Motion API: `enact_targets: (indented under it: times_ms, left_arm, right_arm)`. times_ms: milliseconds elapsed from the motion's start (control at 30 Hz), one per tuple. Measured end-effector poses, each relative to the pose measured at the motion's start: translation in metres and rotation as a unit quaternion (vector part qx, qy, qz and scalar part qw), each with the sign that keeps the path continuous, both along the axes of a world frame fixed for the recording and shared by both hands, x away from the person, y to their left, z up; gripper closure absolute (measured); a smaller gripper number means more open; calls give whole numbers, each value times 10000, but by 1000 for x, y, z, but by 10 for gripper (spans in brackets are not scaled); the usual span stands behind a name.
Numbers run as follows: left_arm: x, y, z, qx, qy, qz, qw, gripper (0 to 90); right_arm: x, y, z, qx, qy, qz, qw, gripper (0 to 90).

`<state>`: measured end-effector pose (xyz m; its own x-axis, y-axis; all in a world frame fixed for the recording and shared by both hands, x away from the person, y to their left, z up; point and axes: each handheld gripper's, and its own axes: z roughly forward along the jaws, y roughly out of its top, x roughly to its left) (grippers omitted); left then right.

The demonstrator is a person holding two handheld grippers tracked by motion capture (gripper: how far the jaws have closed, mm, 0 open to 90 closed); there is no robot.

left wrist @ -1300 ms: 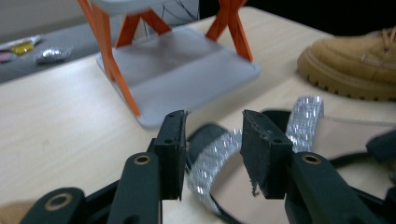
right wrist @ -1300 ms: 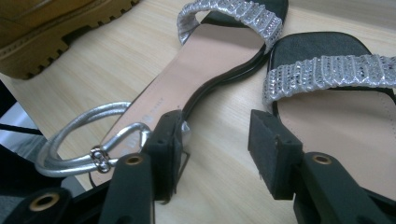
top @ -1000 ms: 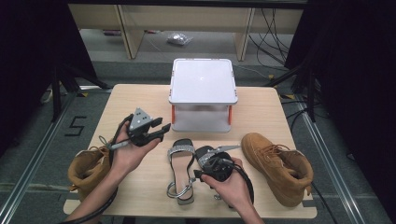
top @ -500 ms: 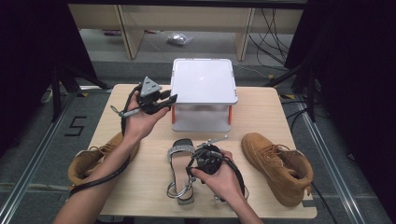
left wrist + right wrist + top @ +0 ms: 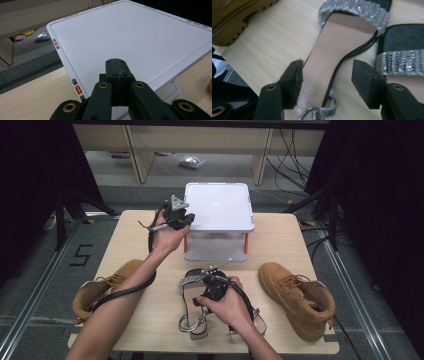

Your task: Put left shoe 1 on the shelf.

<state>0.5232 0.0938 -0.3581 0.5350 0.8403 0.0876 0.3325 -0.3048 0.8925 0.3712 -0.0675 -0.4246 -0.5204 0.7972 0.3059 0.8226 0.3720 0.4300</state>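
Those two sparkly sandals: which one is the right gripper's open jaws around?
The left sandal, with the beige insole; the open right gripper straddles it. The other sandal lies beside, outside the jaws.

My table is pale wood. On it I see a white box at the back, two strappy sandals near the front middle, and a tan boot on each side, the left boot at the edge.
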Motion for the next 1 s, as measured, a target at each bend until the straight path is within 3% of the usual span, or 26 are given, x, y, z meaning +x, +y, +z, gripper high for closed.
enact_targets:
  times_ms: [67, 167, 233, 267, 300, 367, 567, 667, 700, 733, 800, 833, 867, 933, 967, 1000]
  left_arm:
    - [3, -1, -4, 3, -23, 40, 10000, 895]
    - [6, -1, -8, -17, -14, 47, 10000, 895]
    - [8, 1, -9, 22, 16, 28, 10000, 895]
    - [8, 0, -11, -1, 34, 44, 10000, 895]
    - [9, 0, -12, 7, 54, 43, 10000, 895]
    - [10, 0, -14, -13, 79, 51, 10000, 895]
    - [10, -2, -17, -58, 49, 23, 10000, 895]
    - [10, -2, -16, 68, 29, 11, 10000, 894]
    - [10, -2, -16, 16, 25, 20, 10000, 894]
    - [10, -2, -16, 26, 30, 20, 10000, 894]
    - [10, -2, -16, 27, 20, 17, 10000, 894]
    - [10, -2, -16, 21, 15, 20, 10000, 894]
    - [10, -2, -16, 20, 15, 21, 10000, 894]
    - [10, -2, -16, 26, 6, 18, 10000, 894]
    - [10, -3, -16, 28, 18, 28, 10000, 894]
    - [10, -3, -16, 62, 41, 41, 10000, 894]
  right_arm:
    - [3, 3, -2, -85, 123, 41, 9999, 422]
    - [5, 10, -3, -191, 414, -130, 9989, 413]
    - [9, 12, -7, -312, 376, -45, 9988, 407]
    - [8, 17, -7, -333, 629, -207, 9972, 402]
    - [9, 19, -8, -370, 698, -233, 9966, 398]
    - [12, 20, -12, -411, 645, -143, 9970, 396]
    - [17, 30, -19, -524, 937, -355, 9936, 369]
    - [20, 34, -21, -566, 1071, -298, 9922, 355]
    - [21, 34, -23, -627, 925, -182, 9936, 346]
    - [20, 37, -22, -661, 1078, -267, 9916, 340]
    - [22, 38, -25, -737, 1077, -215, 9912, 335]
    - [20, 41, -23, -745, 1351, -368, 9873, 335]
    - [22, 39, -26, -804, 1068, -206, 9908, 335]
    - [21, 43, -25, -834, 1327, -359, 9870, 331]
    - [22, 41, -27, -838, 1227, -183, 9887, 327]
    - [20, 44, -28, -865, 1245, -293, 9880, 324]
